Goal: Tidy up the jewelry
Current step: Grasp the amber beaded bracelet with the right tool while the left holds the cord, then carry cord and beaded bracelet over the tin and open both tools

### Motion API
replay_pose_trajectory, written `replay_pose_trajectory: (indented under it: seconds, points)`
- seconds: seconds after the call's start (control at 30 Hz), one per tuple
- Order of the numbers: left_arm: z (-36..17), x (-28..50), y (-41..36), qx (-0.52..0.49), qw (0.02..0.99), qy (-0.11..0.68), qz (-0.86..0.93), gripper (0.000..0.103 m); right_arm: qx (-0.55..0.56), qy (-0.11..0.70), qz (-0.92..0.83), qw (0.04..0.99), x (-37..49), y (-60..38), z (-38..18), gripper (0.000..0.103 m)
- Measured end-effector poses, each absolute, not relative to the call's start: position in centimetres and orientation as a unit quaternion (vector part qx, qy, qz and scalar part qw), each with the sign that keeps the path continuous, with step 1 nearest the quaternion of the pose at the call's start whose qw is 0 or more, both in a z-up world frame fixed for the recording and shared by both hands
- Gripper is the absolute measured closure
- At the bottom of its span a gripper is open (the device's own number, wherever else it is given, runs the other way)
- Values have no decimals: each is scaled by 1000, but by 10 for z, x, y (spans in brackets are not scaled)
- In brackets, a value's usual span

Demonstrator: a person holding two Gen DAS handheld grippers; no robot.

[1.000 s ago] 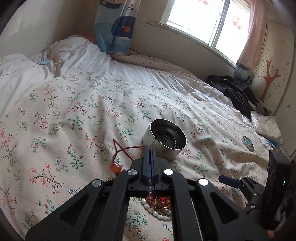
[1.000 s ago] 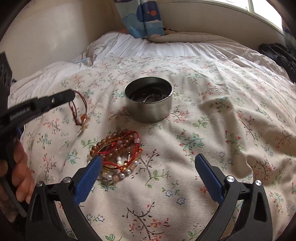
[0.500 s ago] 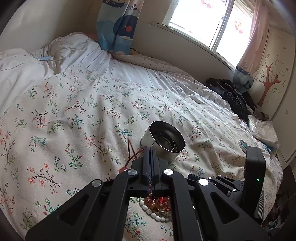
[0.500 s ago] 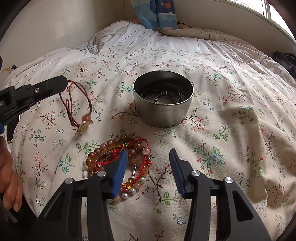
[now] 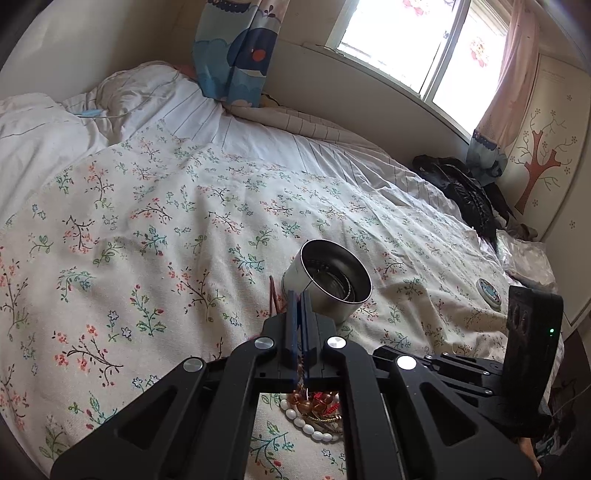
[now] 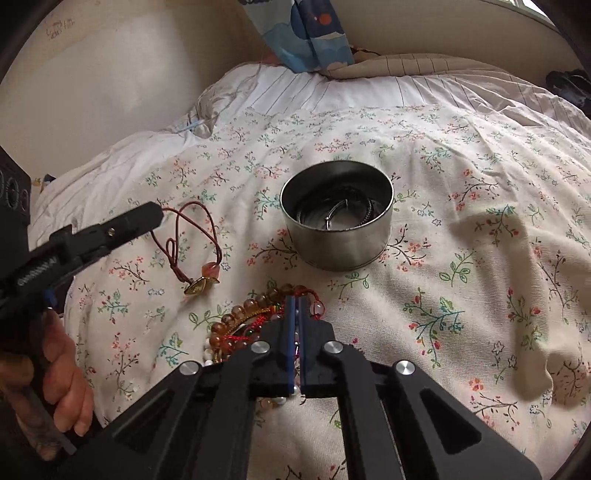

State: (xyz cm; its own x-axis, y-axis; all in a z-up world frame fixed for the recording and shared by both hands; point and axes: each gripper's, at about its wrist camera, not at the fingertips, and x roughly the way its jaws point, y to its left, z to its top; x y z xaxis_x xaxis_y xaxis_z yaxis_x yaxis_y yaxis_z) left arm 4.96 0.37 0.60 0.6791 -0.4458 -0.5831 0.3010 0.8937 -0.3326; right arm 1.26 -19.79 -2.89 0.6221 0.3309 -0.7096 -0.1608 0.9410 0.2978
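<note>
I am looking down on a wide bed [image 6: 480, 192] under a cream quilt printed with small flowers, a white duvet bunched at its far end below a blue patterned curtain [image 6: 310, 33]. In the left wrist view a window [image 5: 406, 40] runs along the wall and a dark heap of clothing [image 5: 461, 192] lies at the bed's far right edge.

A round metal tin [image 6: 336, 218] stands upright on the quilt, open at the top, with silvery rings or bangles coiled inside; I cannot make out how many.

My left tongs [image 6: 157, 218] reach in from the left side of the right wrist view, with a person's hand [image 6: 62, 369] wrapped around the handle below. Their blue pads are pressed together and pinch a red cord necklace [image 6: 195, 236]. The cord hangs in loops from the tip, and its orange bead and gold pendant [image 6: 201, 284] rest on the quilt, well to the left of the tin.

My right tongs [image 6: 295, 306] are pressed together on a heap of beaded bracelets [image 6: 240, 317], which lies on the quilt just in front of the tin. Amber beads, red thread and a string of white pearls are tangled there, and some strands run up between the pads. From the left wrist view the same heap [image 5: 314, 410] shows under the tongs' frame.
</note>
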Motion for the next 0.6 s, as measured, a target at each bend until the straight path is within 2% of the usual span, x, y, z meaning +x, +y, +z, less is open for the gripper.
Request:
replay_pose_trajectory:
  seconds: [0.1,0.13,0.17,0.2,0.27,0.33,0.37,0.4,0.43,0.47,0.6]
  points:
    - [6,50,4,-104,910,344,-205,101,112,424,139,888,24,-200,-34,99]
    - [6,50,4,-103,910,344,-205,101,119,433,143,882,30,-200,-39,90]
    - [6,50,4,-104,910,345,-205,101,121,438,143,879,35,-199,-42,59]
    - [6,50,4,-103,910,345,-205,101,116,441,142,879,39,-198,-45,42]
    - [5,50,4,-103,910,345,-205,101,108,453,144,873,45,-196,-51,42]
    - [4,50,4,-104,910,345,-206,101,116,472,153,861,52,-197,-60,52]
    - [4,50,3,-103,910,345,-206,101,126,481,162,852,55,-198,-65,67]
    - [4,50,3,-102,910,345,-206,101,135,482,169,849,55,-199,-66,75]
    - [3,50,3,-102,910,345,-206,101,137,480,172,850,54,-199,-65,79]
    - [4,50,2,-102,910,345,-206,101,135,475,172,852,52,-199,-62,91]
    - [3,51,3,-105,910,346,-204,101,143,453,172,863,37,-200,-47,92]
